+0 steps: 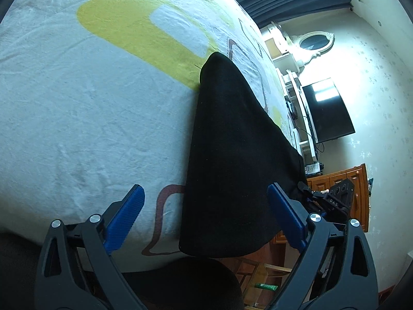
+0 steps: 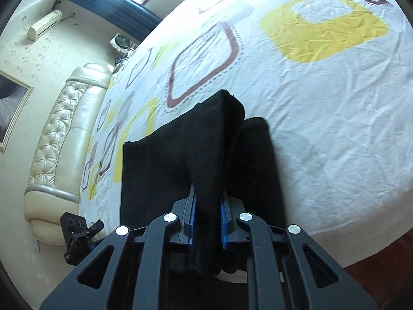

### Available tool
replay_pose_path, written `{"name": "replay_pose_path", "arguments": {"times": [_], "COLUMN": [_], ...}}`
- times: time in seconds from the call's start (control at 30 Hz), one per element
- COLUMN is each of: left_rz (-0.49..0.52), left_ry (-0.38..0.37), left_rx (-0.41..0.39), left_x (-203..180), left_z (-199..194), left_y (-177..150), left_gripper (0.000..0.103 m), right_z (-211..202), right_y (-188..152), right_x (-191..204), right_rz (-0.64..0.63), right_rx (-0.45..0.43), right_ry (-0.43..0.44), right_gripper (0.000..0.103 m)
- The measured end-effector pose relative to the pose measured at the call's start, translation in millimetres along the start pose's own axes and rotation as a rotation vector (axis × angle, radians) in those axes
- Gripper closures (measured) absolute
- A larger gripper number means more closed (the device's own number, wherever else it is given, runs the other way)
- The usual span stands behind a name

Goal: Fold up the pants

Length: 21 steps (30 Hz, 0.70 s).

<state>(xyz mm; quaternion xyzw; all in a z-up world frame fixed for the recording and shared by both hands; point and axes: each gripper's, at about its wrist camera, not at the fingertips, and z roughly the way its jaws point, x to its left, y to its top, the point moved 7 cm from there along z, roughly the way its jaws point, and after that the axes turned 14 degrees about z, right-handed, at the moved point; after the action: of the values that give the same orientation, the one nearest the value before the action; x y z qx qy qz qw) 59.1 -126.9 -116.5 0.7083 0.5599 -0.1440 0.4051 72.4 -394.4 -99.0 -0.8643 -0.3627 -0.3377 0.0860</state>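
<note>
The black pants (image 1: 232, 155) are lying lengthwise on the bed (image 1: 77, 129), running away from both cameras. The right hand-held gripper (image 2: 207, 222) is clamping a raised fold of them. The left hand-held gripper (image 1: 206, 214) is hovering with its jaws apart.

The black pants (image 2: 201, 160) lie folded into a compact bundle near the edge of the bed, 1 thick fold of the dark, matte cloth raised above the rest.

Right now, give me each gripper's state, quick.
Left gripper: open, nothing pinched; the black pants lie between its fingers.
Right gripper: shut on a fold of the black pants.
</note>
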Motion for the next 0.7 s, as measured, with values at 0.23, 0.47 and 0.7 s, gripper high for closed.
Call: {"name": "replay_pose_path", "arguments": {"times": [0.23, 0.47, 0.7], "left_rz": [-0.011, -0.028, -0.064], "left_ry": [0.005, -0.037, -0.09], "left_rx": [0.042, 0.023, 0.006], "left_x": [0.6, 2.5, 6.4], "left_z": [18.5, 11.7, 9.0], "left_y": [-11.2, -16.3, -26.2], "left_gripper": [0.008, 0.008, 0.008], "right_z": [-0.8, -35.3, -3.5], "right_y": [4.5, -2.4, -39.3], "right_x": [-38.3, -64.1, -84.3], "right_rz": [0.1, 0.255, 0.255], "right_rx": [-0.001, -0.064, 0.048], "right_ry": [0.08, 0.269, 0.279], "right_gripper": [0.081, 0.021, 0.021]}}
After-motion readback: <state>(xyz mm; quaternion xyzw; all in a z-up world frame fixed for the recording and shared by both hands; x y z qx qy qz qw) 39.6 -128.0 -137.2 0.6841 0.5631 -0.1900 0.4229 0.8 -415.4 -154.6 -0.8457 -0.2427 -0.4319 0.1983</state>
